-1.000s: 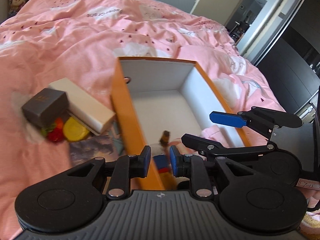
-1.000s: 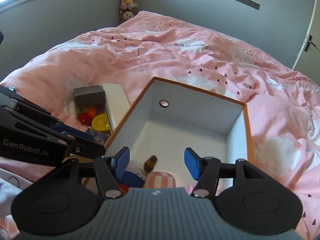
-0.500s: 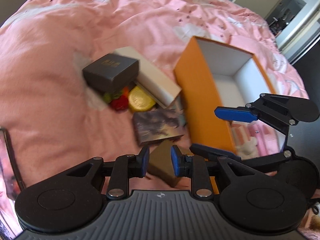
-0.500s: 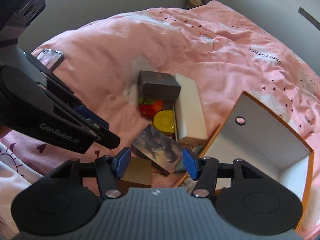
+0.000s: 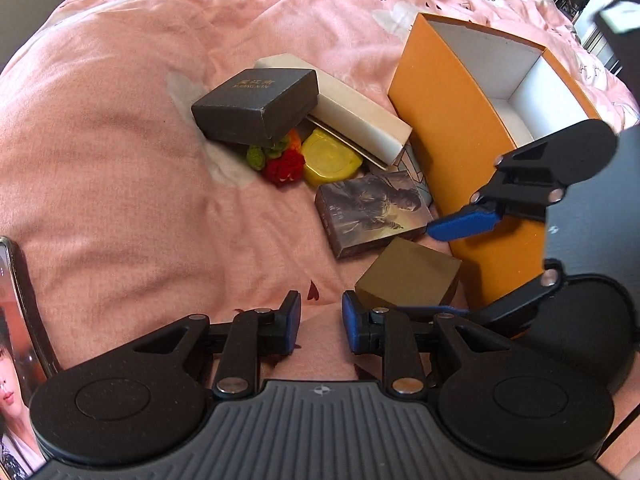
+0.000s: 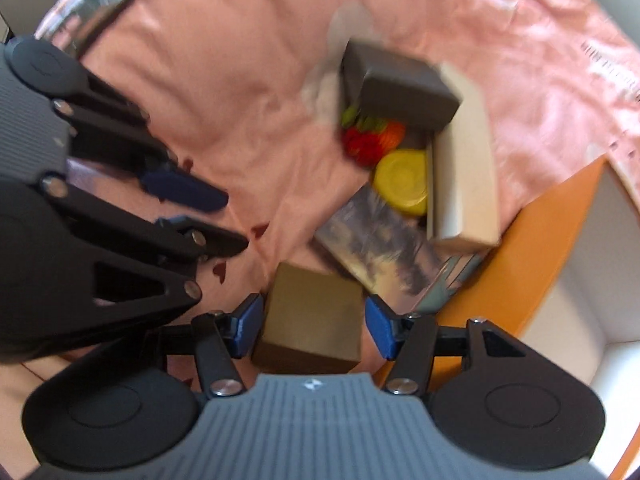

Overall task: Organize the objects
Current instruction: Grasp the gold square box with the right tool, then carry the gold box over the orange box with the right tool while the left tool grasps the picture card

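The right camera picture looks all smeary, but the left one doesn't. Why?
Right wrist view: motion blur smears the dark grey cardboard box and the red and orange knitted toy; only the right gripper looks crisp. Left wrist view: sharp enough to show gold lettering on that box, though the fisheye bends the tall orange box and pink quilt.

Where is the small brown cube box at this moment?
The brown cube box lies on the pink bedcover, between the open fingers of the right gripper. The picture-printed box is just beyond it, and the orange box stands to its right.
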